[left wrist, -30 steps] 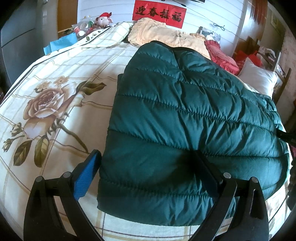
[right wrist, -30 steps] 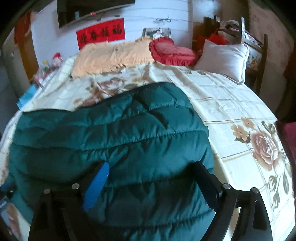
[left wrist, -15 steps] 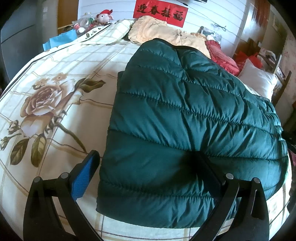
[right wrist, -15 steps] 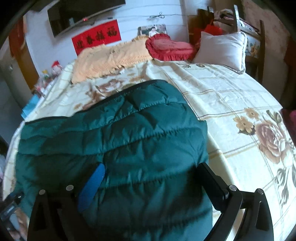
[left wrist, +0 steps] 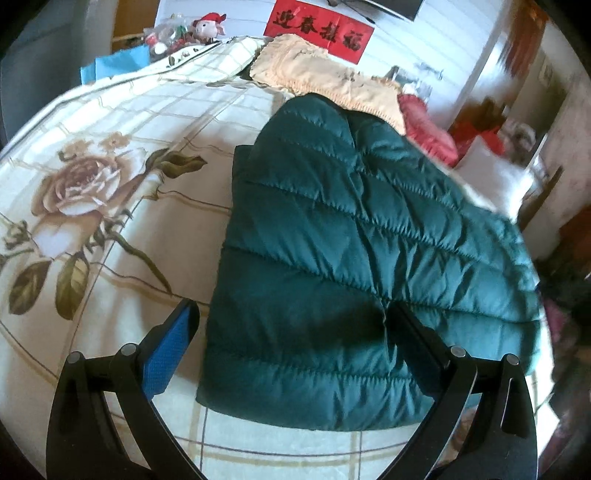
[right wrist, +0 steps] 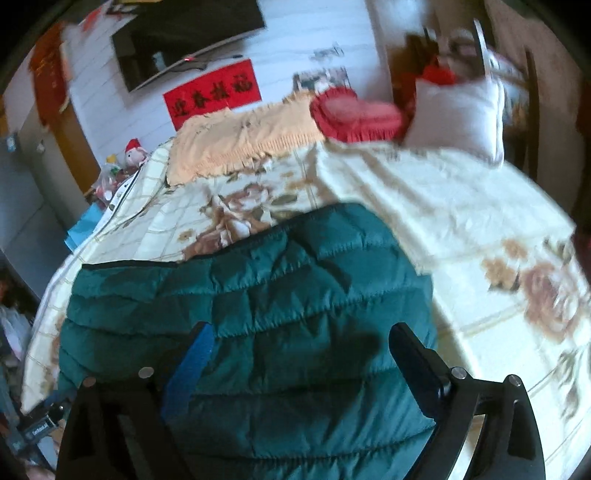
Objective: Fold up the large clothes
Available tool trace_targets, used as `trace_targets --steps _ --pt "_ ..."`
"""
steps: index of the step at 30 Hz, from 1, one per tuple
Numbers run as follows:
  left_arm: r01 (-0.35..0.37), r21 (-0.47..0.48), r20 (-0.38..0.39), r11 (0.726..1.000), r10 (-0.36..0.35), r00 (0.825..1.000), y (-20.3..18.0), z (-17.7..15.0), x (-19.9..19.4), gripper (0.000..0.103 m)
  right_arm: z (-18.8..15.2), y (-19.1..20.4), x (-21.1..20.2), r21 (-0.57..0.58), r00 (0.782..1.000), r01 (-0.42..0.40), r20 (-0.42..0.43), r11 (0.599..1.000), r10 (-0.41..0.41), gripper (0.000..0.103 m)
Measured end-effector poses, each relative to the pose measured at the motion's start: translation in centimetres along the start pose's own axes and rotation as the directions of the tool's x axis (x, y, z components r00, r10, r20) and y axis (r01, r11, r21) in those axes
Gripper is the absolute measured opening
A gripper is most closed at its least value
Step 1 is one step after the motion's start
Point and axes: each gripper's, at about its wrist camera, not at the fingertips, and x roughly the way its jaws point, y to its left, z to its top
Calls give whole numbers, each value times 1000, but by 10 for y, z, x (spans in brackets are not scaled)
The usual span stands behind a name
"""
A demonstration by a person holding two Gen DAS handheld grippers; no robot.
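While hovering over the bed, left gripper (left wrist: 291, 321) wide open, holding nothing: blue-padded fingers (left wrist: 166, 354) on one side above the cream checked bedspread printed with brown roses (left wrist: 110, 206), opposite black one above the dark green quilted puffer jacket (left wrist: 354, 258). Lies flat and folded on the bedspread, that jacket, its near left corner between the two fingers in the left wrist view, its long edge running away toward the headboard end. Beyond it, a peach fringed blanket (left wrist: 325, 81), then a red ruffled cushion (left wrist: 424, 125) and a white pillow (left wrist: 495, 177). On the wall behind, a red banner with black characters (left wrist: 321, 29). At far left past the bed edge, a small stuffed toy with a red hat (left wrist: 208, 26).

Further right, right gripper (right wrist: 299, 350) likewise spread wide and empty, both fingers (right wrist: 190, 365) poised over the jacket's right half; cannot tell whether touching the fabric. Right of the jacket, bare bedspread. Above the banner in the right wrist view, a dark wall-mounted screen (right wrist: 184, 40). Blurred at the edges, both views.
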Motion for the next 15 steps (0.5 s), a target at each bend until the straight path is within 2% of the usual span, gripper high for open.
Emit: trace_targets --steps 3,6,12,15 --pt "56 -47 -52 997 -59 997 12 4 7 102 -9 -15 3 27 999 11 -35 1000 -10 97" --pt "99 -121 -63 988 -108 992 23 5 10 102 -15 -24 1 5 999 18 -49 1000 -18 99" --pt "111 -152 -33 982 -118 993 26 17 2 102 -22 -33 -4 -17 997 5 -80 1000 -6 102" --pt "114 -173 -41 978 -122 992 30 27 6 102 -24 -37 0 -22 996 0 -94 1000 -2 102"
